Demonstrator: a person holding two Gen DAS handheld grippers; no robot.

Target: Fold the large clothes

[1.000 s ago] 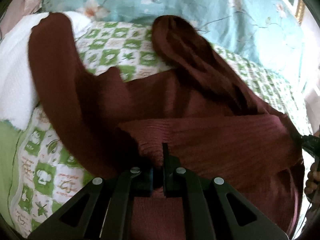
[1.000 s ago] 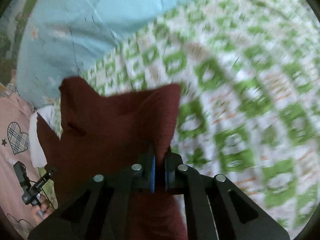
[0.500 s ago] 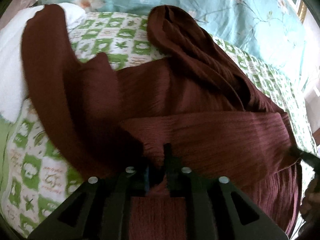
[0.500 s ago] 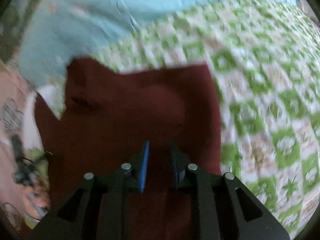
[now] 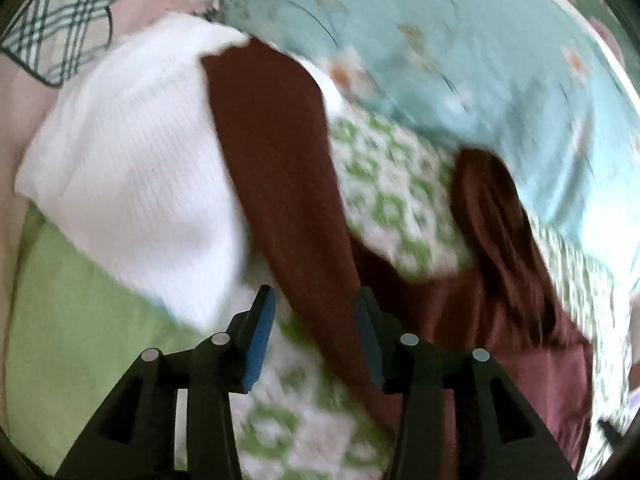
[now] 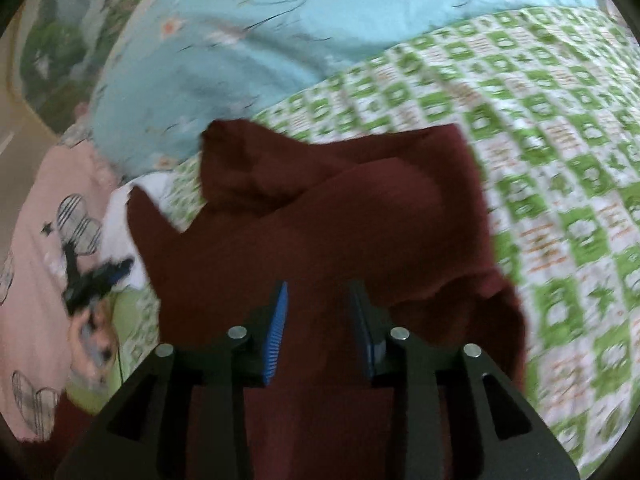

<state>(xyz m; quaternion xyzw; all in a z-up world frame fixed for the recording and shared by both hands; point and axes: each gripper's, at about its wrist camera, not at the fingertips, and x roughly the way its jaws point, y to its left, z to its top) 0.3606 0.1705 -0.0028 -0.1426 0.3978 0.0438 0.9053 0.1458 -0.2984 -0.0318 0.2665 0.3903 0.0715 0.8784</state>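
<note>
My left gripper [image 5: 314, 332] points down over the bed, and its jaws are opening now; the blue pads stand apart and press on nothing, though a long strip of the dark maroon ribbed knit garment [image 5: 276, 168] runs on the bed under the gap, from about eleven o'clock down to five o'clock. At ten o'clock from these jaws lies a white ribbed knit cloth [image 5: 132, 176], with the top of the maroon strip resting over its edge; below it, at eight o'clock, is a plain light green sheet [image 5: 80, 308]. The green-and-white checked bed cover [image 5: 392, 204] shows at one o'clock, and behind it the pale blue flowered quilt [image 5: 460, 52] (this view is rather blurred).

My right gripper [image 6: 318, 332] also has its jaws opening; the maroon garment [image 6: 360, 216] lies folded in a heap on the bed just under and ahead of them, but the pads do not close on it. The checked cover [image 6: 560, 160] spreads from one to four o'clock; the blue quilt [image 6: 240, 40] is at eleven o'clock; at nine o'clock I see my other gripper [image 6: 94, 280], blurred, before a pink cloth with checked hearts [image 6: 44, 208].
</note>
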